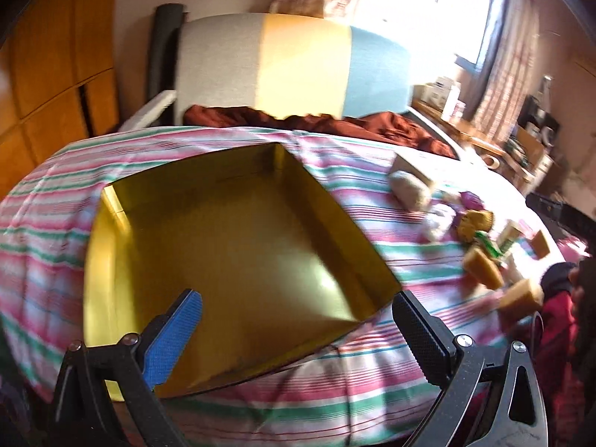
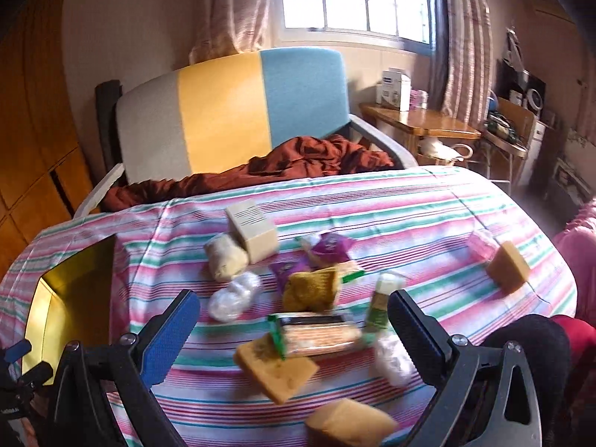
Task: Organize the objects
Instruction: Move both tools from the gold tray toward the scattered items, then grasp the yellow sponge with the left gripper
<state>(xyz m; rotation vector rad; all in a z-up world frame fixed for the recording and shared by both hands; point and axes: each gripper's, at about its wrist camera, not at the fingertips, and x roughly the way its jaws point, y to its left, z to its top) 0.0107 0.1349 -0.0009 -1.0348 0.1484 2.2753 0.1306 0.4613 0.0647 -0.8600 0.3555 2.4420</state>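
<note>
Both jaws spread wide, empty: right hand-held gripper [image 2: 290,311] hovering over the cracker packet [image 2: 316,333] at 12 o'clock on the striped bench [image 2: 447,201]; left hand-held gripper [image 1: 298,314] over the gold tray [image 1: 238,246]. Likely light, crinkly, crushable; best pinched gently across the short sides. Yellow sponges [image 2: 275,368] at 6 o'clock probably soft, forgiving.

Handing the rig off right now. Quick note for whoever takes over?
Left claw: open, empty, hovering over the near edge of the gold box.
Right claw: open, empty, above the item pile.
Gold box is empty, on the striped cloth, left of the pile.
Loose on the cloth: sponges, cracker pack, beige box, wrapped bundles.
Done: nothing boxed. Left: everything.
</note>
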